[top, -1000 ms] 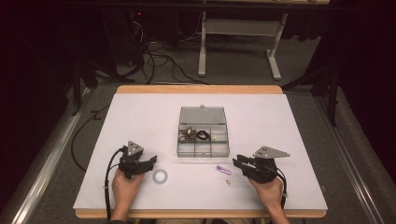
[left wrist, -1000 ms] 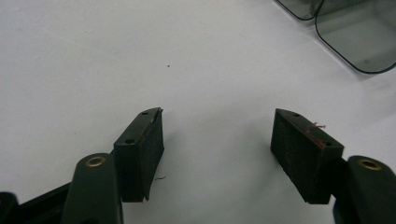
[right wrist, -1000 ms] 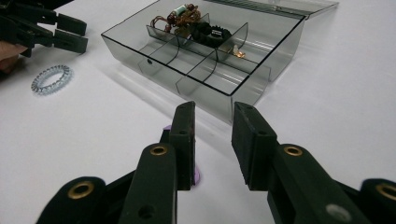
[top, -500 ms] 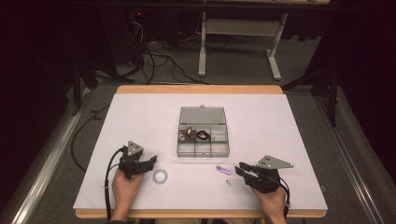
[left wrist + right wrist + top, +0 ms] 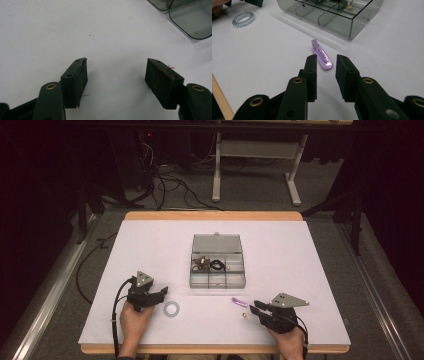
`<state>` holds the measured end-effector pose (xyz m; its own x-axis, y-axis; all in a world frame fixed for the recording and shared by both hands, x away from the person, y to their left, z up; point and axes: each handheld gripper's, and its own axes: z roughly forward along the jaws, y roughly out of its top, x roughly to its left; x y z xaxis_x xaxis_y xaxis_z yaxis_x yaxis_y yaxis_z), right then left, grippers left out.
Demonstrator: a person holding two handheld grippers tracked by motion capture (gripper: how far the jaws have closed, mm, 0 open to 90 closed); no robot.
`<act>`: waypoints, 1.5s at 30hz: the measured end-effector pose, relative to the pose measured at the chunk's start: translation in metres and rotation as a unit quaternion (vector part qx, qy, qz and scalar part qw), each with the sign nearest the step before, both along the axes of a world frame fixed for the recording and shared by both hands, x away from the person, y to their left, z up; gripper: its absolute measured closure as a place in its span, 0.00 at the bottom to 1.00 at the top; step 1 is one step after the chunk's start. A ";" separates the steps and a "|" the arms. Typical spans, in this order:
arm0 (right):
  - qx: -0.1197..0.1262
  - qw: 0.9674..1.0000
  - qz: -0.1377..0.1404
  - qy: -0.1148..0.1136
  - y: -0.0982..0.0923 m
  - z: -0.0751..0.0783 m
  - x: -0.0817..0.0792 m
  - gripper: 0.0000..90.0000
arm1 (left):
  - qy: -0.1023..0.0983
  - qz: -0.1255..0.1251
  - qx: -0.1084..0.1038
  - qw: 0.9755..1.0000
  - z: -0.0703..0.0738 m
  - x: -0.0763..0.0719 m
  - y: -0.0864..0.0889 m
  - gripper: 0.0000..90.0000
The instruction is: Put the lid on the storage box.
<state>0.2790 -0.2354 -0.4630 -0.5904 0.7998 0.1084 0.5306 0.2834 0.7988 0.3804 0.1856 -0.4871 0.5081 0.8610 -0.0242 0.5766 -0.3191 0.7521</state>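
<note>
Purple and glossy, the flat metal hair clip (image 5: 322,57) lies on the white table cover (image 5: 150,245) just ahead of my right gripper (image 5: 325,61), whose ribbed black jaws stand partly apart with nothing between them, lined up on its rounded end because I judge that the easiest place to pinch so thin a thing. My left gripper (image 5: 116,72) rests wide apart and empty, near the coiled clear hair tie (image 5: 171,308). Beyond the clip sits the smoky plastic compartment box (image 5: 359,23), lid back, presumably its destination.

Clear spiral hair tie (image 5: 171,308) lies near the compartment box (image 5: 218,268).
</note>
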 end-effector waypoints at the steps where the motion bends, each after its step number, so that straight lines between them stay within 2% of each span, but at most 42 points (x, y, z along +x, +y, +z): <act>1: -0.005 1.000 0.003 -0.001 0.001 0.000 0.000 0.81 | 0.000 0.000 0.000 1.000 0.000 0.000 0.000 0.39; 10: -0.023 0.999 0.024 0.010 0.014 -0.007 -0.004 0.83 | 0.000 0.000 0.000 1.000 0.000 0.000 0.000 0.38; 16: -0.025 0.999 0.028 0.014 0.019 -0.010 -0.002 0.84 | 0.000 0.000 0.000 1.000 0.000 0.000 0.000 0.38; 30: -0.036 0.999 0.020 0.027 0.018 -0.015 0.002 0.88 | 0.000 0.000 0.000 1.000 0.000 0.000 0.000 0.38; 45: -0.041 0.998 0.034 0.030 0.021 -0.018 0.004 0.95 | 0.000 0.000 0.001 1.000 0.000 0.000 0.000 0.38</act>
<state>0.2829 -0.2146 -0.4814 -0.6378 0.7659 0.0813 0.5546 0.3834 0.7386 0.3804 0.1857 -0.4871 0.5089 0.8605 -0.0227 0.5760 -0.3207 0.7519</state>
